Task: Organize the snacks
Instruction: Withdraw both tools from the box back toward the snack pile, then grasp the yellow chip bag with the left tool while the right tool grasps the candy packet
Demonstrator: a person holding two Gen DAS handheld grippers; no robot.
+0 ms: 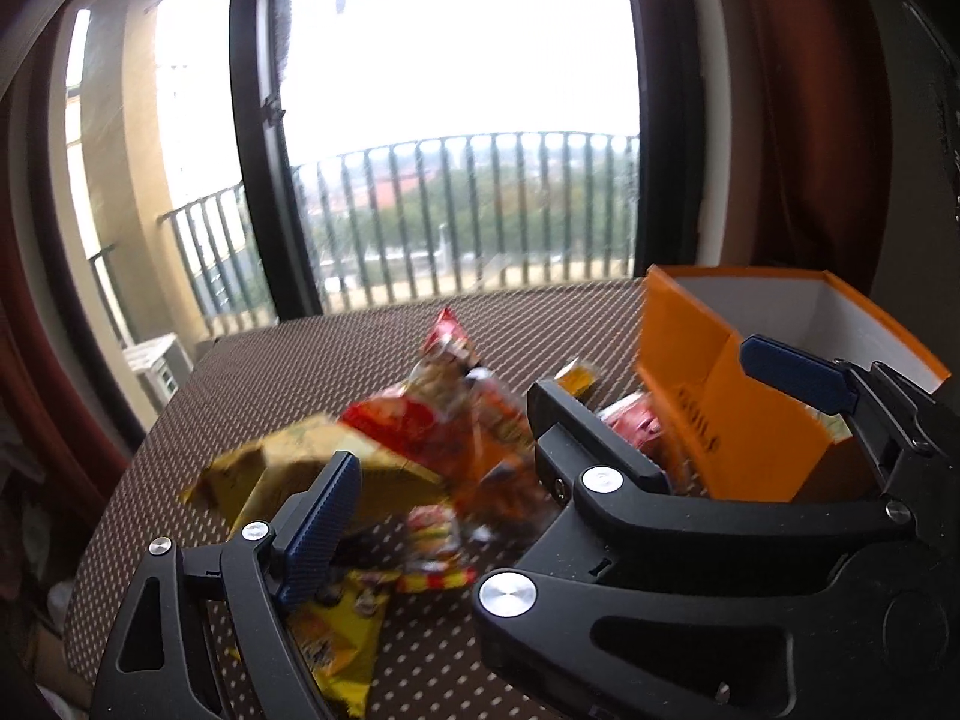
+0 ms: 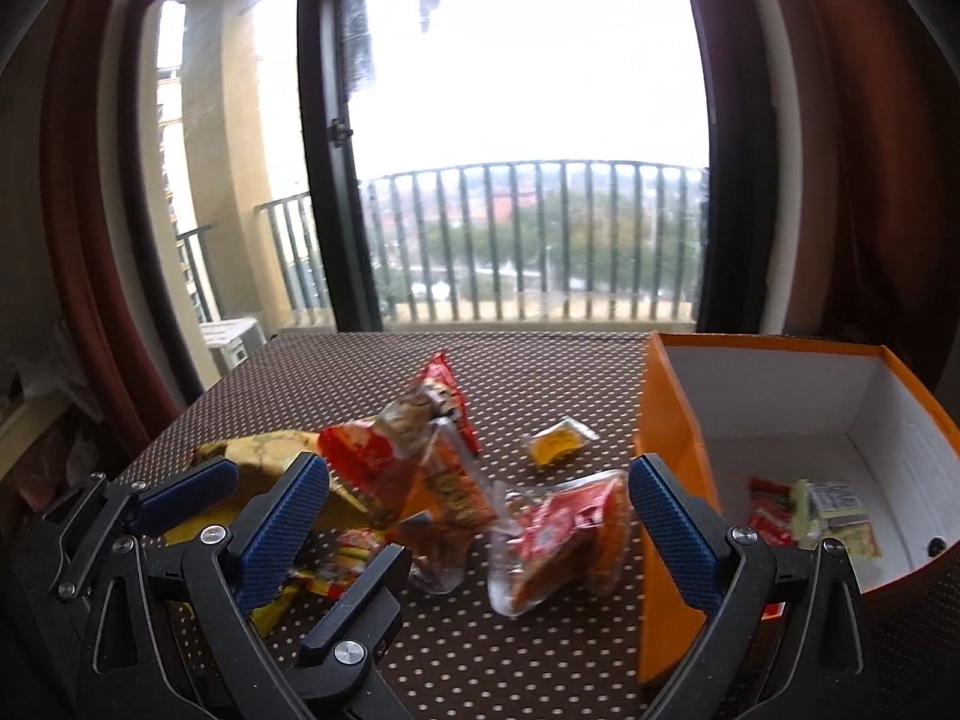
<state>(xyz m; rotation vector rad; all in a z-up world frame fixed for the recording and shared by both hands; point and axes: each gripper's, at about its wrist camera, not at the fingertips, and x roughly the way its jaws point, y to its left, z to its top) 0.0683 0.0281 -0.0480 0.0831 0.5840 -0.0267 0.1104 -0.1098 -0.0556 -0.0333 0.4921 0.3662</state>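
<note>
Both grippers hang low over a brown table [image 2: 528,384] with a pattern of white dots, angled down toward a loose heap of snack packets [image 2: 414,468].

Left gripper [image 1: 600,438]: jaws stand wide apart, nothing between the blue pads. In the left wrist view the heap lies between and just beyond its fingers; the left pad overlaps a tan-yellow packet [image 1: 288,468], and a yellow packet [image 1: 342,642] lies under that finger. Contact cannot be confirmed because of motion blur.

Right gripper [image 2: 480,516]: jaws also wide apart, gripping nothing. A clear packet with red-orange contents [image 2: 558,540] lies on the table between its fingers, nearer the right pad and apart from both. The left gripper's black finger crosses in front of the right gripper's left finger at the lower left of the right wrist view.

Other loose items: 1 tall red-and-clear packet [image 2: 438,414] stands tilted at the top of the heap; 1 small yellow sachet [image 2: 558,438] lies alone, between the heap and the box.

Container: 1 orange cardboard box [image 2: 666,420] with a white interior, open at the top, stands at the right side of the table, just beside the right gripper's right finger. Inside, on its floor, lie a red packet [image 2: 771,516] and a pale green packet [image 2: 834,516], touching each other.

Beyond the table, a dark-framed window [image 2: 324,138] shows a balcony railing [image 2: 540,240].
</note>
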